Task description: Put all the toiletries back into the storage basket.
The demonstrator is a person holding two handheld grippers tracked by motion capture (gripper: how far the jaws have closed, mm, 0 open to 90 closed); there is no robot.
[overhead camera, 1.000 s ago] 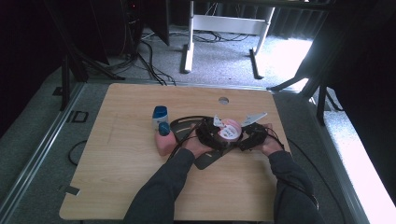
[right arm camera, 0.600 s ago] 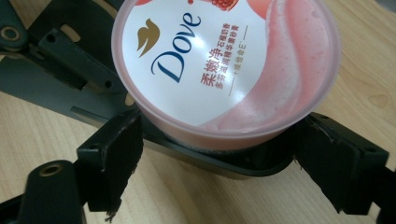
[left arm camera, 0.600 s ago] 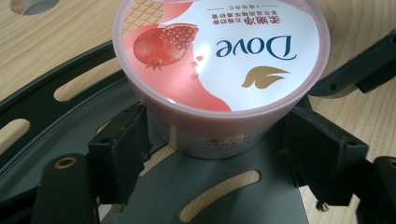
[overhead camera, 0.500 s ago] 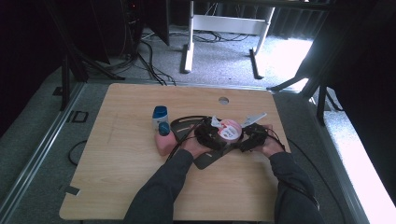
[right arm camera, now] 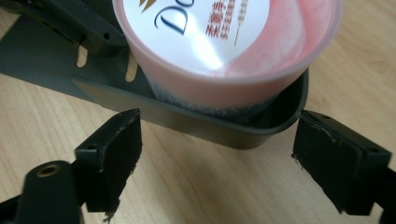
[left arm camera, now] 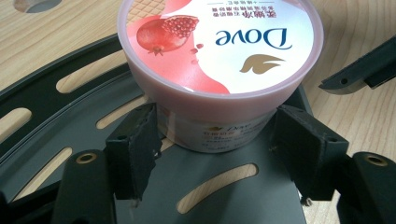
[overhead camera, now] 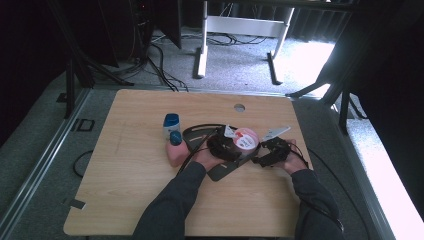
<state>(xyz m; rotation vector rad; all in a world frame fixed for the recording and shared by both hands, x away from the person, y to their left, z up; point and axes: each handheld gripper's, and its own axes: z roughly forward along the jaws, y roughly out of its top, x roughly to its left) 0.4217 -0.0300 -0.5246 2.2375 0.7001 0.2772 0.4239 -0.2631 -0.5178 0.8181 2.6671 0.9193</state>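
Pink jar's (right arm camera: 229,51) top cut off by the frame edge, lid print blurred.

**Jar on the tray, bottles to its left**

The jar (overhead camera: 245,139) stands on the slotted tray (overhead camera: 196,134), near the table's (overhead camera: 125,200) middle. Just left of the tray stand two bottles (overhead camera: 171,125), one before the other, seemingly touching. The left gripper (overhead camera: 223,146) and right gripper (overhead camera: 268,151) flank the jar.
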